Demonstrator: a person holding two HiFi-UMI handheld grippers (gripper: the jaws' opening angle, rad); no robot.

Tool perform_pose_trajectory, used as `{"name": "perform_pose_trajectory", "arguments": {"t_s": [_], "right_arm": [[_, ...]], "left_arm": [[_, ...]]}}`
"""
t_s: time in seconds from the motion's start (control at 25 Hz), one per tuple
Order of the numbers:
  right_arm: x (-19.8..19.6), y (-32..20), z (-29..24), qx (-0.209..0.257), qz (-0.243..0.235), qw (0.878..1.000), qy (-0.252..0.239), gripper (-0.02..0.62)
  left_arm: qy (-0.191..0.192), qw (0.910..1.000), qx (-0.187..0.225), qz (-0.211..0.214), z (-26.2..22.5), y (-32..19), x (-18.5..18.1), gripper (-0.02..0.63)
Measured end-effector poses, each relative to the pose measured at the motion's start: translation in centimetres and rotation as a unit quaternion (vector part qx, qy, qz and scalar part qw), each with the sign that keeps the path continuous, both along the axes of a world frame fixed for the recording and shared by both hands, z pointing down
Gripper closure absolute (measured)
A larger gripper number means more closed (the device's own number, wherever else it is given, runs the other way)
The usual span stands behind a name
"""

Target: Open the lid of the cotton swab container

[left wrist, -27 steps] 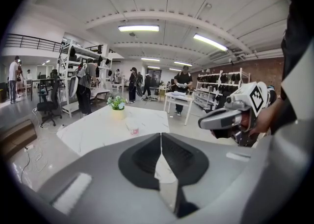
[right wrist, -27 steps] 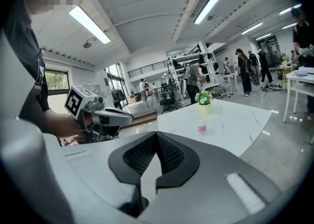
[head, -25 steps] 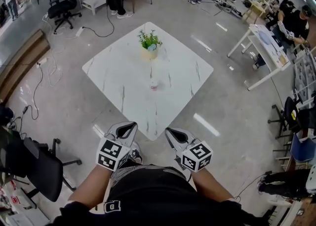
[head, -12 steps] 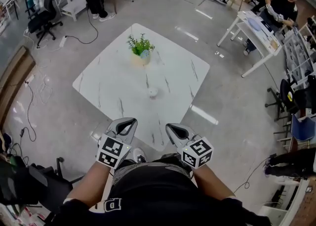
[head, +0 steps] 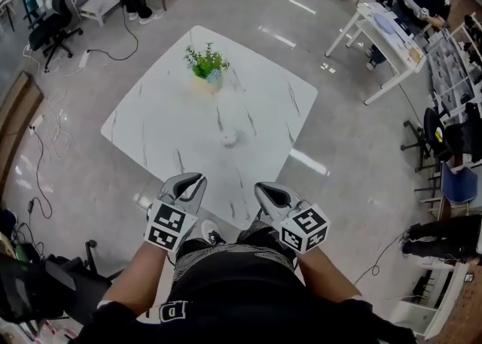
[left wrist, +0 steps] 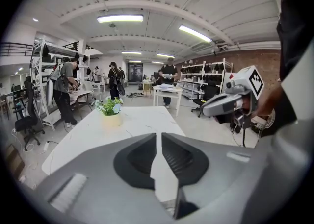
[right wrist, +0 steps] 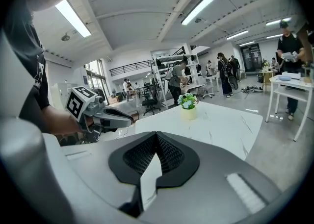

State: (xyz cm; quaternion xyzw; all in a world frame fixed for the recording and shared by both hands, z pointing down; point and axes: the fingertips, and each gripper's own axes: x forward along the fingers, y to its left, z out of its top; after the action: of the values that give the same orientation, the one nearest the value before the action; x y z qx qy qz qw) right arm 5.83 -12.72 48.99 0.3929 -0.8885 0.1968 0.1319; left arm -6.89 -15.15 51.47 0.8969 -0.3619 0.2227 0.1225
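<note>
The cotton swab container (head: 229,138) is a small white round pot standing near the middle of the white marble table (head: 166,128); its lid looks closed. Both grippers are held in front of the person's waist, short of the table's near corner and well away from the container. My left gripper (head: 190,182) is shut with nothing in it, jaws meeting at the tips (left wrist: 158,135). My right gripper (head: 269,193) is likewise shut and empty (right wrist: 156,135). Neither gripper view shows the container.
A potted green plant (head: 205,64) stands at the table's far side, also seen as the plant (left wrist: 110,108) and the plant (right wrist: 188,103). Office chairs (head: 45,30), other tables (head: 388,30), floor cables and several people surround the table.
The view has moved closer to the table, which now sits lower and nearer in the head view. Both grippers stay shut, held in front of the body.
</note>
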Motion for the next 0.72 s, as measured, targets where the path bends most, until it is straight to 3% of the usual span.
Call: {"name": "perform_pose_trajectory", "arguments": {"t_s": [0.48, 0.72], "right_arm": [[0.0, -2.3, 1.2, -0.022, -0.045, 0.999, -0.002, 0.601], [1.2, -3.4, 2.3, -0.038, -0.038, 0.999, -0.007, 0.601]], "left_arm": [[-0.018, 0.999, -0.036, -0.021, 2.5, -2.9, 0.8, 0.537], [-0.026, 0.9986, -0.036, -0.03, 3.3, -5.0, 1.1, 0.45]]}}
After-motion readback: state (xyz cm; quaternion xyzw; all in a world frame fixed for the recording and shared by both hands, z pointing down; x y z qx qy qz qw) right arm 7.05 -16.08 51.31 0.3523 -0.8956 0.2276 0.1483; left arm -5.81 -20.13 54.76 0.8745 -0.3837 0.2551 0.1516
